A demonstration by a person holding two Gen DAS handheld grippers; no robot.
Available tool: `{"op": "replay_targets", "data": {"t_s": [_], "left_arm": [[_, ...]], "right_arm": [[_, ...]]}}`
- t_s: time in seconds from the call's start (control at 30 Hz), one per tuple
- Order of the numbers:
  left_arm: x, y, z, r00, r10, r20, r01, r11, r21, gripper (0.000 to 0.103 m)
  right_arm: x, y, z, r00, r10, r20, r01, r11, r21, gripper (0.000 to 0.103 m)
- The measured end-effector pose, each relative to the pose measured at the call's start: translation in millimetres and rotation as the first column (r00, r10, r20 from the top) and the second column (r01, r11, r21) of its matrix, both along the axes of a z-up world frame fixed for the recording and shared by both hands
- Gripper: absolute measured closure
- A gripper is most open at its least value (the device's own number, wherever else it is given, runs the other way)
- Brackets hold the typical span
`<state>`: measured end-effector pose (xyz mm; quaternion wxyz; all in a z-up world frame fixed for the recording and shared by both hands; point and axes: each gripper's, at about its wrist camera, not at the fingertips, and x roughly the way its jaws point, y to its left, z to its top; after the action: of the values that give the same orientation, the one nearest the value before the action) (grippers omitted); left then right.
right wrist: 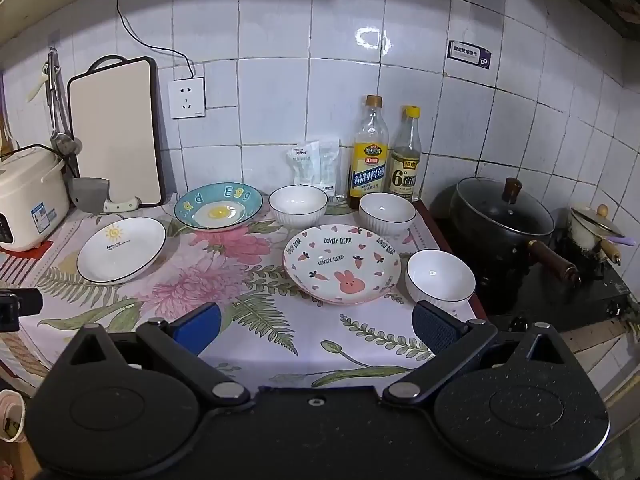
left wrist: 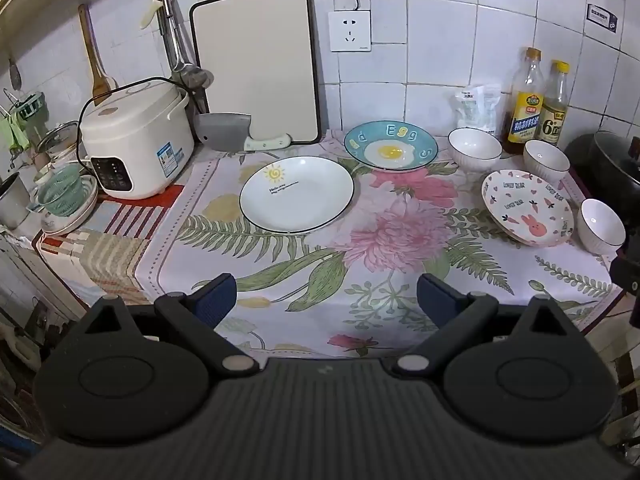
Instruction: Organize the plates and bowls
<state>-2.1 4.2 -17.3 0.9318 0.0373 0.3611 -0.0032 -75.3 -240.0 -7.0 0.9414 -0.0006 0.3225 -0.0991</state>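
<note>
On the floral cloth lie a white sun plate, a blue egg plate and a pink rabbit plate. Three white bowls stand around the rabbit plate: one behind the egg plate's right, one by the bottles, one at the right edge. My left gripper is open and empty over the cloth's front. My right gripper is open and empty, in front of the rabbit plate.
A rice cooker and a dish stack stand at left. A cutting board and cleaver lean on the tiled wall. Two bottles stand at the back. A black pot sits on the stove at right.
</note>
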Motion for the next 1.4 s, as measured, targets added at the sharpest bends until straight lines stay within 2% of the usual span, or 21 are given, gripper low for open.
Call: {"op": "replay_targets", "data": {"t_s": [0.73,1.4], "left_arm": [[0.7,1.2,-2.9,1.0,-0.019,0.011,0.019,1.0,-0.025,0.005],[1.0,-2.3,-10.4,0.998,-0.061,0.006,0.062,0.997,-0.04,0.005]], "right_arm": [[-0.3,-1.2,-5.1,1.0,0.002,0.012,-0.002,1.0,0.001,0.0],[-5.8,2.0,-11.1,0.998,-0.01,0.055,0.013,0.998,-0.055,0.0]]}}
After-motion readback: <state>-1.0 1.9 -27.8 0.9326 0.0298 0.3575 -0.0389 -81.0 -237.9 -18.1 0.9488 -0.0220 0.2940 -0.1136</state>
